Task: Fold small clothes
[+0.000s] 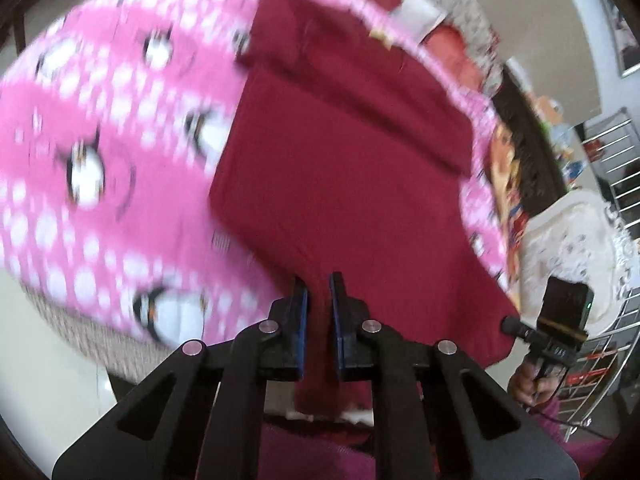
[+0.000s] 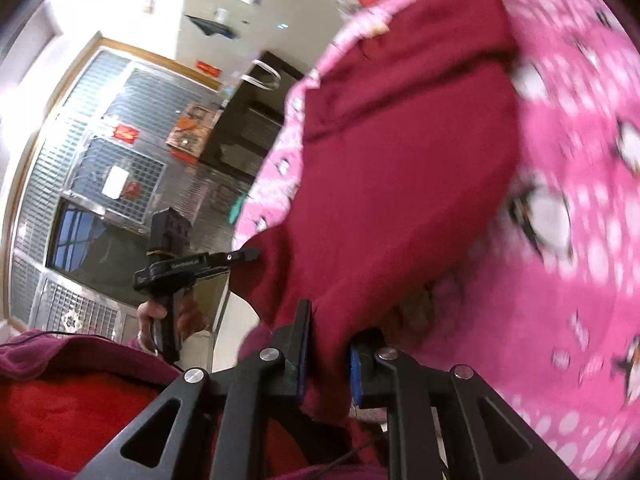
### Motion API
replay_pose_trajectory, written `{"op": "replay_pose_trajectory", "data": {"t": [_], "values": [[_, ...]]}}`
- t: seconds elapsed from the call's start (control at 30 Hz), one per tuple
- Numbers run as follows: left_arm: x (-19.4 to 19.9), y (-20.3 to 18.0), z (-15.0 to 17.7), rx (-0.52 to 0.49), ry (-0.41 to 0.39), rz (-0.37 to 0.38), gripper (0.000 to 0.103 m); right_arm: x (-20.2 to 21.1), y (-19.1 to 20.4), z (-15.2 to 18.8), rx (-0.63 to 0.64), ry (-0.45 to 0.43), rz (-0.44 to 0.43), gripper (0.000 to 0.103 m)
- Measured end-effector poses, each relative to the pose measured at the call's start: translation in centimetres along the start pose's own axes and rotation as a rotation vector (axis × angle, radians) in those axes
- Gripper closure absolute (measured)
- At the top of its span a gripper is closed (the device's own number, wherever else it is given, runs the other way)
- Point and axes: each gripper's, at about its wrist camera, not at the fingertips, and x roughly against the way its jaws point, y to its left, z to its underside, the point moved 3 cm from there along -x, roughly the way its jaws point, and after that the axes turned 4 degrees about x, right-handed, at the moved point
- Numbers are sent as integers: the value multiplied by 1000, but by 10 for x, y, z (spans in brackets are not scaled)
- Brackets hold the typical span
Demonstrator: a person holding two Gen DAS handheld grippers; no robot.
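Now, dark red garment [image 1: 340, 152] spread over a pink penguin-print blanket [image 1: 100, 152], left gripper [image 1: 318, 280] jaws nearly closed on its hem at six o'clock, right gripper [image 2: 332, 332] jaws pinching another bunched edge, lifted, other gripper at nine o'clock

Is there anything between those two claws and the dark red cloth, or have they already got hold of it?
Nothing visible stands between. The left gripper and the right gripper each pinch an edge of the dark red garment, spread over the pink penguin blanket.
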Motion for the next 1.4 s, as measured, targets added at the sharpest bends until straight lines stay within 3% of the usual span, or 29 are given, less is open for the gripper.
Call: {"op": "replay_pose_trajectory", "data": {"t": [0.2, 0.43, 0.8, 1.0, 1.3, 1.4], "values": [[7, -11, -49, -7, -87, 65, 95, 9, 2, -39, 23, -91, 22, 89], [9, -13, -99, 4, -192, 76, 95, 25, -18, -92, -20, -247, 50, 89], [-6, -37, -188, -19, -302, 80, 95, 30, -33, -185, -19, -350, 114, 90], [-45, -35, -241, 4, -283, 35, 95, 19, -72, -236, -96, -349, 174, 90], [-101, -9, -283, 48, -205, -30, 94, -12, -138, -273, -242, -276, 229, 90], [-97, -11, -286, 51, -178, 2, 81, -9, -148, -282, -288, -248, 207, 90]]}}
